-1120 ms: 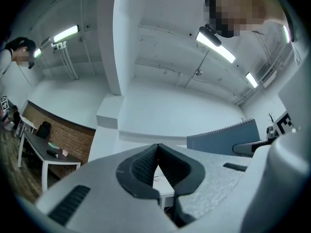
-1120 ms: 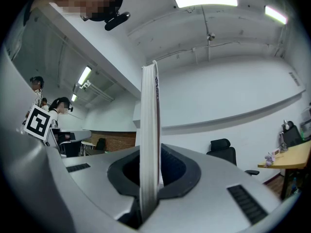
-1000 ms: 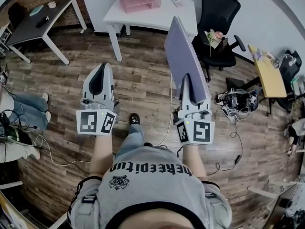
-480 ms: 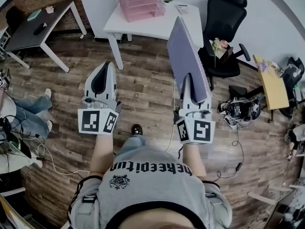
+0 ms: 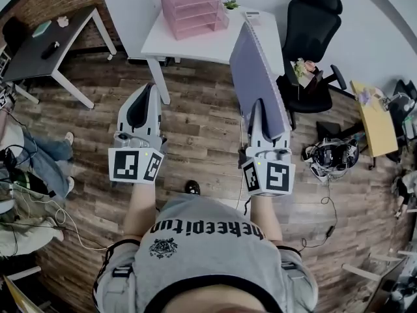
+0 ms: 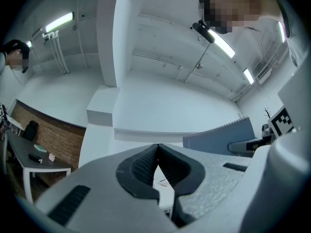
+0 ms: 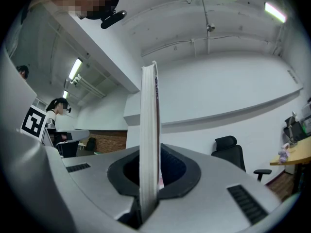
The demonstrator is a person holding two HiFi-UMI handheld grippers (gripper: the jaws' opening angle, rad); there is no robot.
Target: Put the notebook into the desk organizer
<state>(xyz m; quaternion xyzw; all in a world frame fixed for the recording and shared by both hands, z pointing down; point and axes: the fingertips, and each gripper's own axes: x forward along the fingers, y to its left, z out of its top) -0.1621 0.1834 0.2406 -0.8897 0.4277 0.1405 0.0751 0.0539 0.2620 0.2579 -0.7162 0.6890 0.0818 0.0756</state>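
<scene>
1. The purple spiral-bound notebook [image 5: 254,77] is clamped on edge in the right gripper [image 5: 259,113], over the wooden floor [image 5: 195,129].
2. It is judged light and stiff; an edge hold suffices.
3. The left gripper [image 5: 140,106] is closed on nothing.
4. The pink tiered desk organizer [image 5: 192,5] is seen ahead.

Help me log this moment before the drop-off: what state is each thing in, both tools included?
notebook: closed, upright on edge, clamped at its lower end.
right tool: shut on the notebook.
left tool: shut, nothing between its jaws.
pink desk organizer: standing on the white table, notebook not yet in it.
</scene>
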